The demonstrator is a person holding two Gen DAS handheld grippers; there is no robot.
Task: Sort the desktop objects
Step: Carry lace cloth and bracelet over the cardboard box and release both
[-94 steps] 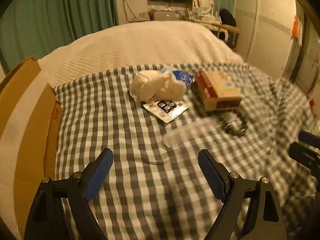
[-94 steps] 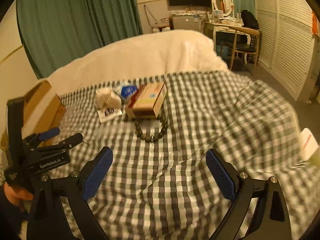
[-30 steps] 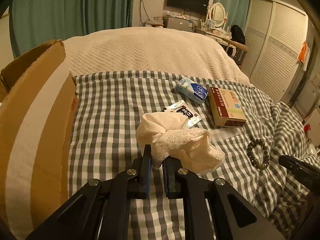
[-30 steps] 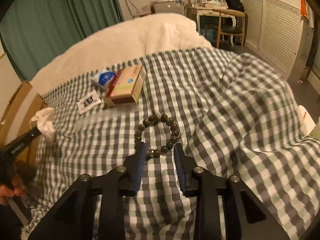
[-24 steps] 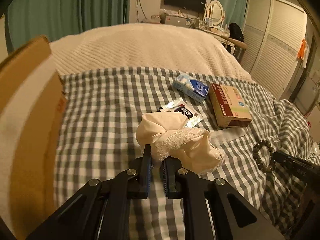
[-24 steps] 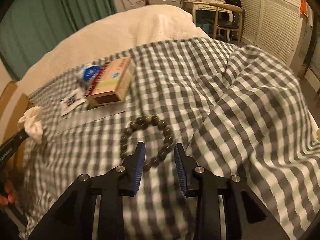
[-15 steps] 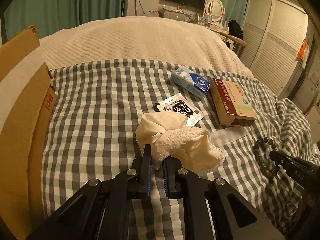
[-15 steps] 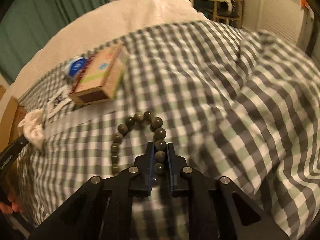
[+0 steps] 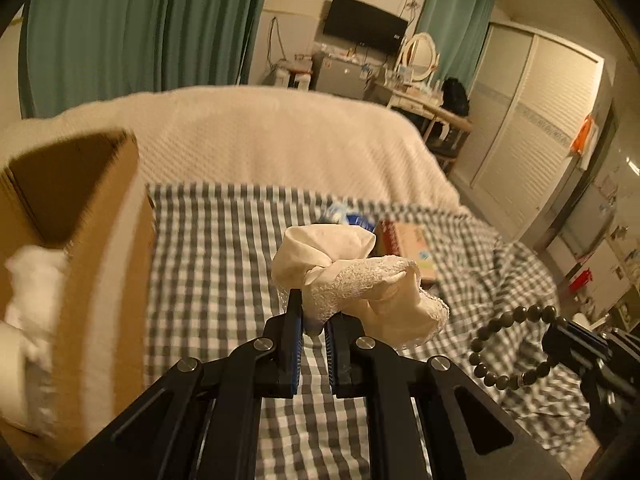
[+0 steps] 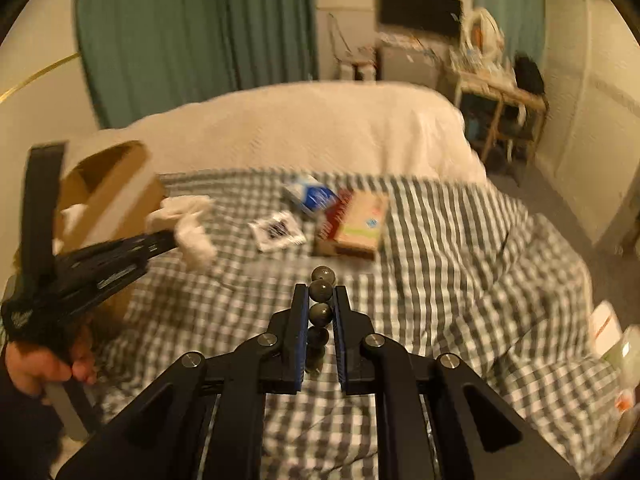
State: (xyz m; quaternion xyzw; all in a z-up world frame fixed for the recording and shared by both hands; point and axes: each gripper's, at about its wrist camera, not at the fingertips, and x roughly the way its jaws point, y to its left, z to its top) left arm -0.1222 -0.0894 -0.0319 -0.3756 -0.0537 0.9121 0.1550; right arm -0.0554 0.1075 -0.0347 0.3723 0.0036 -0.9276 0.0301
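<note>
The left gripper [image 9: 314, 314] has its jaws pinching a cream lace cloth [image 9: 352, 280], which is lifted clear of the checked sheet [image 9: 208, 264] on the bed [image 9: 256, 136]. The cloth bunches up above the jaws and droops to their right. In the right wrist view the same cloth [image 10: 188, 224] hangs from the left gripper [image 10: 170, 240] just beside the near corner of the carton [image 10: 108, 192].

The right gripper [image 10: 321, 300] has its jaws pinching a bead bracelet [image 10: 321, 292], with dark beads lined up between the pads and one bead standing past the tips. In the left wrist view the bracelet [image 9: 508, 344] dangles as an open loop from the right gripper [image 9: 560, 340], off the sheet, well right of the carton.

The carton [image 9: 100, 248] stands open at the sheet's left edge, with something white [image 9: 32, 280] inside it; motion blur hides what that is.

Right of the carton, lying on the sheet, are a white sachet with black print [image 10: 276, 230], a blue-and-white packet [image 10: 312, 194] and a flat box [image 10: 356, 224] with a red edge. The packet touches the box's far left corner; the sachet lies just to the box's left. In the left wrist view the cloth hides most of the packet [image 9: 350, 216] and part of the box [image 9: 404, 240].

A left hand [image 10: 44, 364] grips the left gripper's handle below the carton.
</note>
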